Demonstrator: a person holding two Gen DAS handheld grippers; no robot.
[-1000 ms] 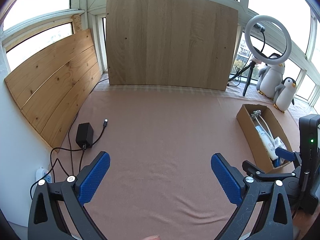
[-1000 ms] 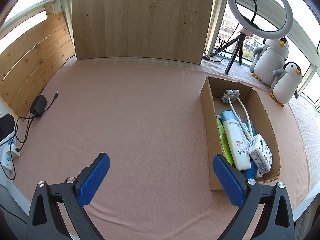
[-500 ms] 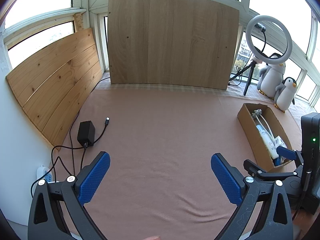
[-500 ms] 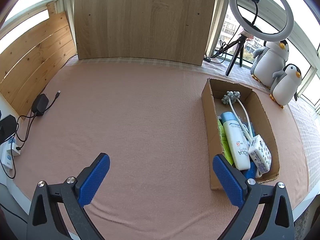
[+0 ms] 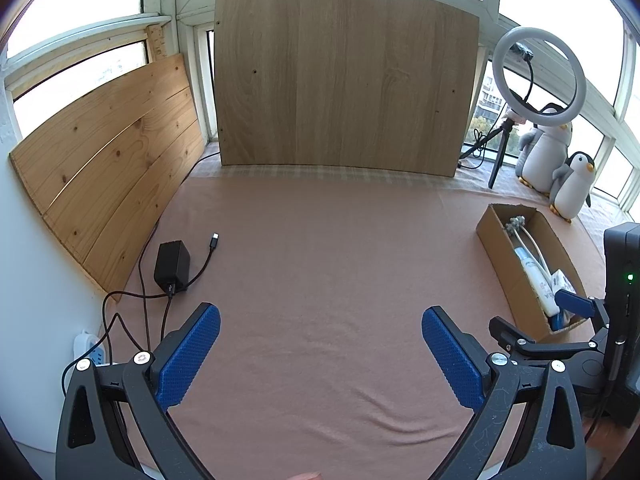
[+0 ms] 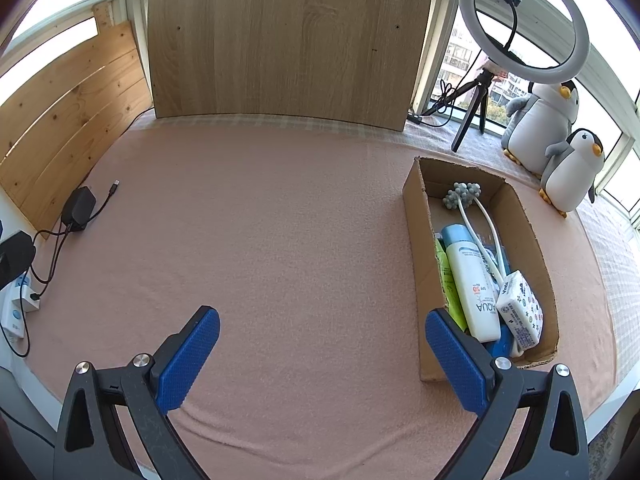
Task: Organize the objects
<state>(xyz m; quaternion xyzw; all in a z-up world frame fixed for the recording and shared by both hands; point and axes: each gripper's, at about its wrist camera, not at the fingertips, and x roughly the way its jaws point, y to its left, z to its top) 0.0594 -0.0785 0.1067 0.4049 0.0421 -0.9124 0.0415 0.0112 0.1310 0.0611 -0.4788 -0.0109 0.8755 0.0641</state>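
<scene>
Both views have drawn back a little from the brown cardboard box [image 6: 416, 216], which now sits slightly farther off while nothing on the pink-clothed table [image 6: 280, 220] has shifted. That box lies at the table's right side holding a white sunscreen bottle [image 6: 472, 280], a green tube [image 6: 448, 280], a patterned tissue pack [image 6: 520, 308] and a white-stemmed massager with grey balls [image 6: 462, 194]. Well left of the box, the left gripper [image 5: 320, 356] hangs over bare cloth with jaws spread wide and empty; just beside the box's near corner, the right gripper [image 6: 322, 356] is equally wide open and empty.
</scene>
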